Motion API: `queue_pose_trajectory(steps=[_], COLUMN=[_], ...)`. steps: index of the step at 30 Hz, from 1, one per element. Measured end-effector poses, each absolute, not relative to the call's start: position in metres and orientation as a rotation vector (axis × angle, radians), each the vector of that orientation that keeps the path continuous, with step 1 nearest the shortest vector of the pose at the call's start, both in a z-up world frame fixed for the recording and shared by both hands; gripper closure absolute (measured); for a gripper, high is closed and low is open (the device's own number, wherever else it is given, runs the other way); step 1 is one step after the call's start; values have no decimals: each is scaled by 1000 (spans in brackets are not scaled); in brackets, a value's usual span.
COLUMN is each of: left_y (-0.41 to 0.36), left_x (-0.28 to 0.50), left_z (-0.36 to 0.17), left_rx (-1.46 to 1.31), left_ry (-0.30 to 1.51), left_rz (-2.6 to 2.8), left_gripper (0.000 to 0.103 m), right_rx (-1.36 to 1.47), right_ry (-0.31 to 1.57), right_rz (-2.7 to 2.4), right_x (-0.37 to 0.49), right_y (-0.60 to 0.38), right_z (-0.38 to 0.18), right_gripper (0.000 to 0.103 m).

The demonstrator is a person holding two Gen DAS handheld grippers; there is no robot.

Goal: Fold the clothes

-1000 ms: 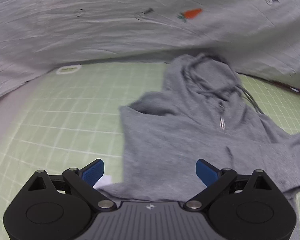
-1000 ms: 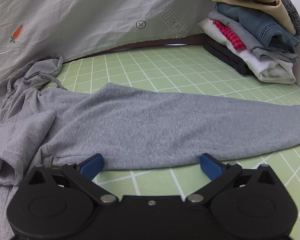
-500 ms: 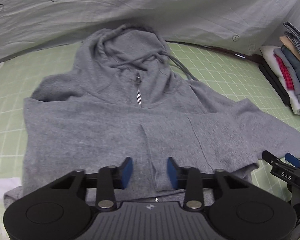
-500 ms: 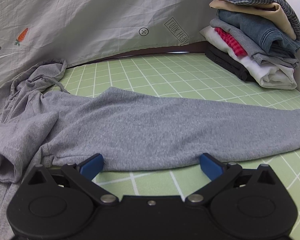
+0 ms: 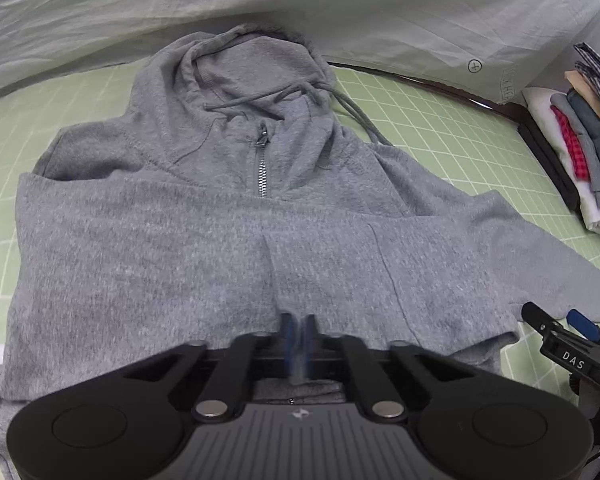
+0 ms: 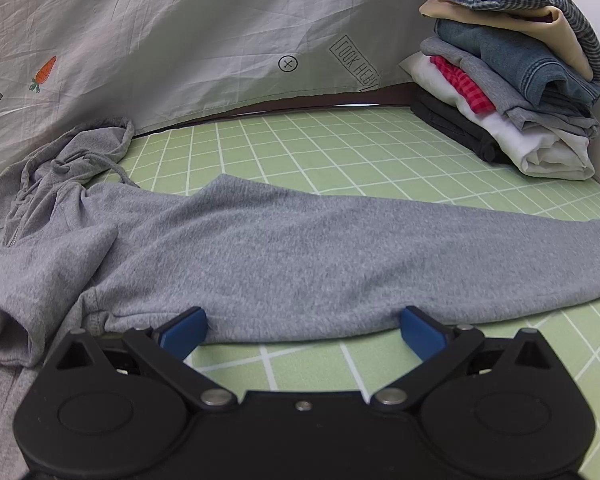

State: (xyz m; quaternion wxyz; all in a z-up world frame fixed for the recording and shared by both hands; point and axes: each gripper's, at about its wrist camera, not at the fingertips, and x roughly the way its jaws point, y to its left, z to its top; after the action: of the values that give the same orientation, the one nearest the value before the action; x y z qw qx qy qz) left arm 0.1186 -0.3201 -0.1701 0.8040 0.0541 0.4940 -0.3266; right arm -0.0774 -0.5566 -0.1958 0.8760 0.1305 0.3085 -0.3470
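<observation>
pinching the hem of the soft, floppy grey hoodie (image 5: 236,248) mid-bench (image 6: 340,148), the left hand-held gripper (image 5: 299,334) is pressed together on cloth; the right hand-held gripper (image 6: 302,330) is spread beside the limp sleeve (image 6: 380,256).

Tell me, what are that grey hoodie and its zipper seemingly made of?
The grey hoodie looks like soft heathered knit, probably cotton-blend fleece: matte, speckled surface, limp folds. Its zipper appears metal: the teeth and pull glint silver.
</observation>
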Motion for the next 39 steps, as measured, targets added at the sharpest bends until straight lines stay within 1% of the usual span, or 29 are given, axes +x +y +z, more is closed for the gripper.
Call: queue_pose_trajectory(steps=[3,8,11,13,16,21,23,25,27,28,30,32,34,36,39], left_y=[-303,-273,-246,-232,-213,-195,-192,-191,-193,-194,-197,-202,-207,-214,-231], left_x=[122,124,133,137,146,156,156,154,151,148,145,144,143,139,130], left_z=[-158,-131,-121,-117,-118,-133,-140,-143,-144,-143,-140,-138,-136,-134,-132], left_rx=[31,34,-4,20,51,74,79,60,60,65,71,75,75,80,130], left_ry=[1038,958,929,901,888,932,956,970,970,965,963,978,994,1001,990], left_rz=[-687,-591,-503,-439,-361,-255,-214,-196,-158,-144,-143,-120,-89,-105,-161], left_gripper=[101,101,101,101,101,100,97,84,49,42,23,14,13,10,9], right_rx=[272,272,271,271,271,271,271,271,271,271,270,270,270,270,270], right_ry=[644,644,645,645,645,645,645,645,645,645,645,645,645,645,645], right_rz=[-723,-723,-722,-722,-722,-723,-722,-722,-722,-721,-721,-721,-720,-721,-721], right_x=[-77,-77,-77,-77,-77,-77,-77,-77,-77,-77,-77,-77,-77,-77,-77], right_y=[-557,-557,-558,-558,-557,-557,-558,-558,-558,-558,-558,-558,-559,-559,-558], right_z=[-196,-196,-196,-196,-196,-196,-196,-196,-196,-196,-196,-196,-195,-195,-195], right_gripper=[0,0,0,0,0,0,0,0,0,0,0,0,0,0,0])
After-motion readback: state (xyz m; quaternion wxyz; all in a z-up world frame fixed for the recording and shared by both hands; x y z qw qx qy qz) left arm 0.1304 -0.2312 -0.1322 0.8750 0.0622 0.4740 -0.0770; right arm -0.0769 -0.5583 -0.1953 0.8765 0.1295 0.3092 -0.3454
